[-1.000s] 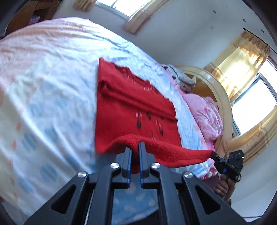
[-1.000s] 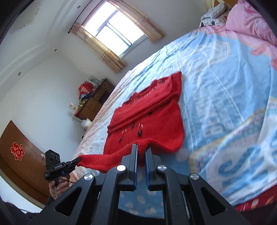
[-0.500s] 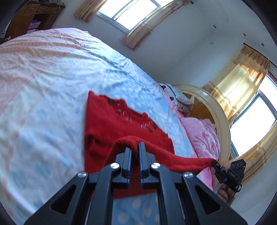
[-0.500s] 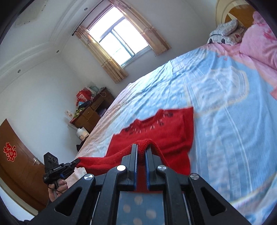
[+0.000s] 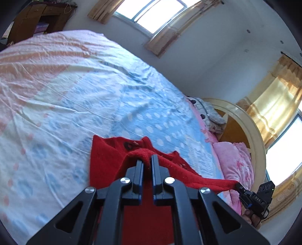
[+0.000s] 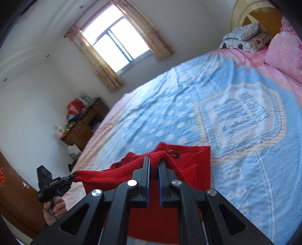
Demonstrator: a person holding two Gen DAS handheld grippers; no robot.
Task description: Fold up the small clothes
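Between both tongs (image 5: 146, 160) (image 6: 154, 161) stretches the red sweater (image 5: 105, 162).

The right gripper (image 6: 154, 160) pinches a raised edge of a red knitted sweater (image 6: 190, 167), its jaws nearly closed on the fabric. At lower left, the left gripper (image 6: 74, 175), held in a hand (image 6: 56, 206), clamps the same edge, which stretches between the two. The rest of the sweater lies on a blue polka-dot bedsheet (image 6: 188, 105). Pink bedding (image 6: 283, 56) and a patterned pillow (image 6: 243, 37) sit by the headboard (image 6: 245, 13). A cluttered wooden dresser (image 6: 85, 124) stands under the window (image 6: 117, 41).
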